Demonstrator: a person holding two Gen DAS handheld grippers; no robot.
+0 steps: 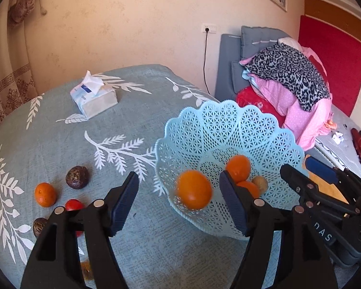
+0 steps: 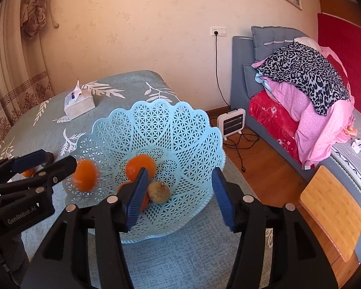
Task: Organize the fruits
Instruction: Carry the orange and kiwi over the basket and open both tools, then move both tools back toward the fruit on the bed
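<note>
Both wrist views look down, close, sharing the basket.

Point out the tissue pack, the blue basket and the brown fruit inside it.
White soft tissue pack (image 1: 93,100), left wrist view, its side.
Light-blue lattice plastic basket (image 2: 180,120), right wrist view, far wall.
Round brown fruit (image 2: 158,192), right wrist view, its middle.

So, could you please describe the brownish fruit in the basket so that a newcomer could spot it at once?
Start at the pale blue lattice basket with scalloped edges, standing on the leaf-patterned tablecloth. Look down into its bottom, where a few fruits lie together. Among the bright oranges, it is the single dull tan-brown, rough-skinned fruit, lying nearest the right tool.
</note>
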